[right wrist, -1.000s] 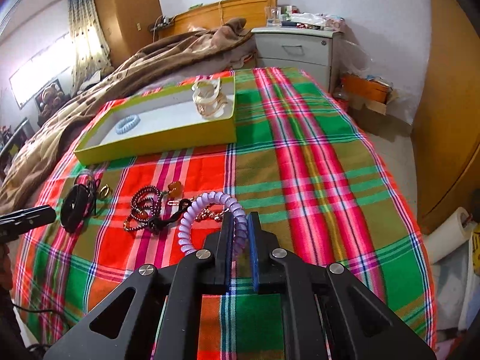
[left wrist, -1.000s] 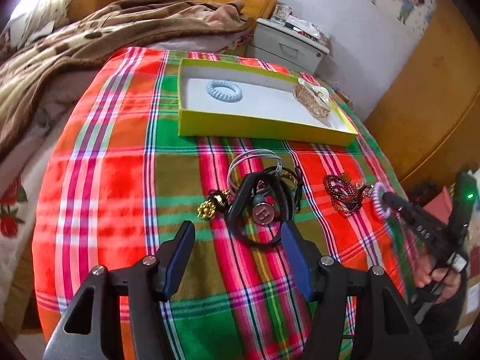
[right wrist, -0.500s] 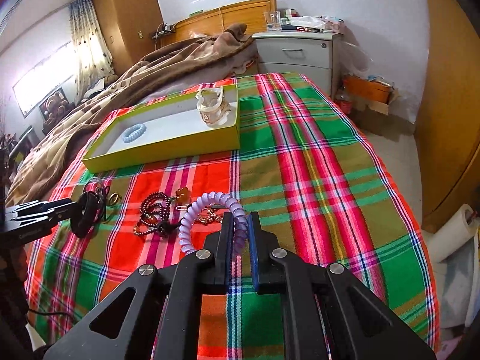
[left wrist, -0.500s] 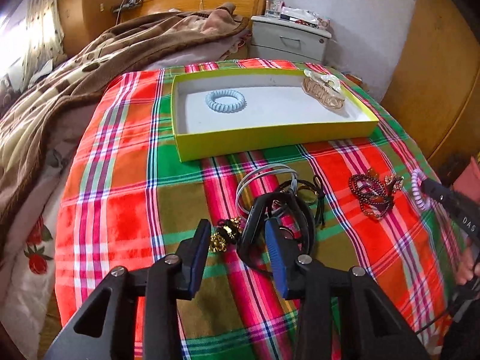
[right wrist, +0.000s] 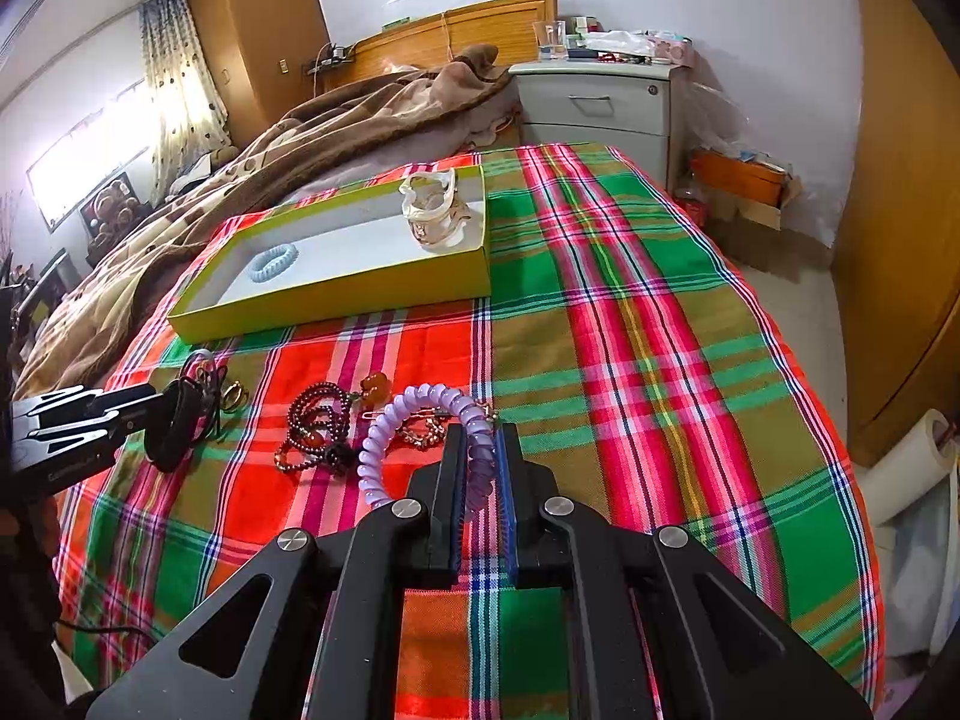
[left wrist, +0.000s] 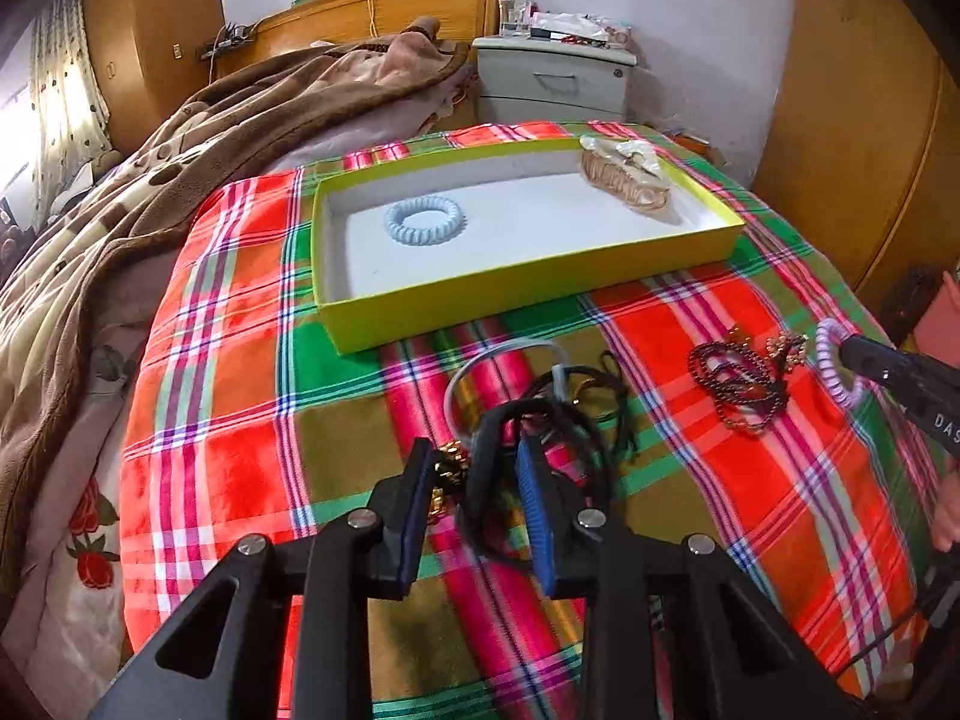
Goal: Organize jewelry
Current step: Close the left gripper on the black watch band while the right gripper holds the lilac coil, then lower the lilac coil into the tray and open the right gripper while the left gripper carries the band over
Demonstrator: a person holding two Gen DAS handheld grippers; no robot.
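Left wrist cam: low over the near edge of the red-green plaid bedspread (left wrist: 228, 360), looks along the fingers of the left gripper (left wrist: 474, 498) toward the wooden headboard (left wrist: 384, 6), close on a tangle of black cords (left wrist: 576, 420).

Right wrist cam: sits further right, same low height, faces headboard and grey nightstand (right wrist: 600, 105) past the right gripper (right wrist: 477, 468).

Overlap: shallow yellow-green tray (left wrist: 540, 282) (right wrist: 336, 300), dark beaded strand (left wrist: 738, 378) (right wrist: 312, 420), brown blanket (left wrist: 180, 138). Each cam sees the other gripper at its frame edge.
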